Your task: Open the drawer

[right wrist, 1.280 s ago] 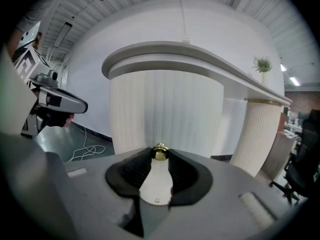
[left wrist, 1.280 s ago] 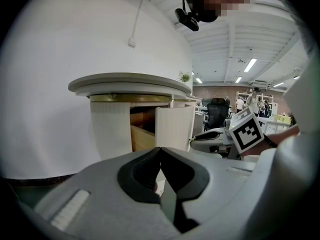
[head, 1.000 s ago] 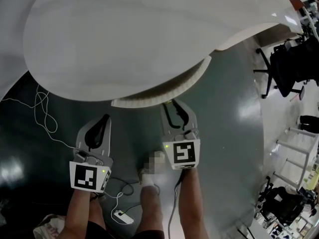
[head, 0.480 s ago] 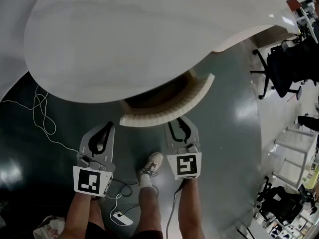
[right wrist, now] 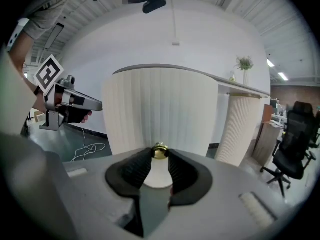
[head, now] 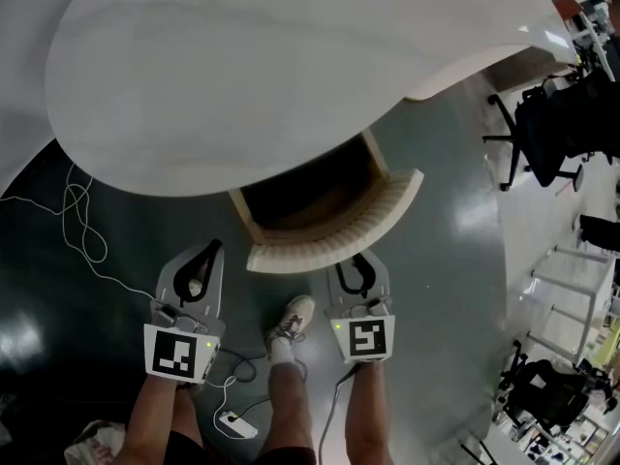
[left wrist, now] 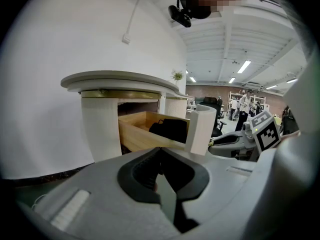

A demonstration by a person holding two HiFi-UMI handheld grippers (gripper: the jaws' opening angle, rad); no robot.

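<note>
My right tongs [right wrist: 159, 155] clamped on brass knob [right wrist: 160, 150] of drawer [head: 334, 232]. Drawer stands partway out from under tabletop [head: 242, 76] near edge, black item [left wrist: 170, 129] inside. Left tongs [left wrist: 160, 153] closed, empty, just left of drawer front.

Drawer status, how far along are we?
Partly done: drawer stands partway out from under the tabletop, a dark item showing inside. In hand: right gripper is clamped on its brass knob. To do: pull it out further if full opening is wanted, then let go. Left gripper is shut, empty.
</note>
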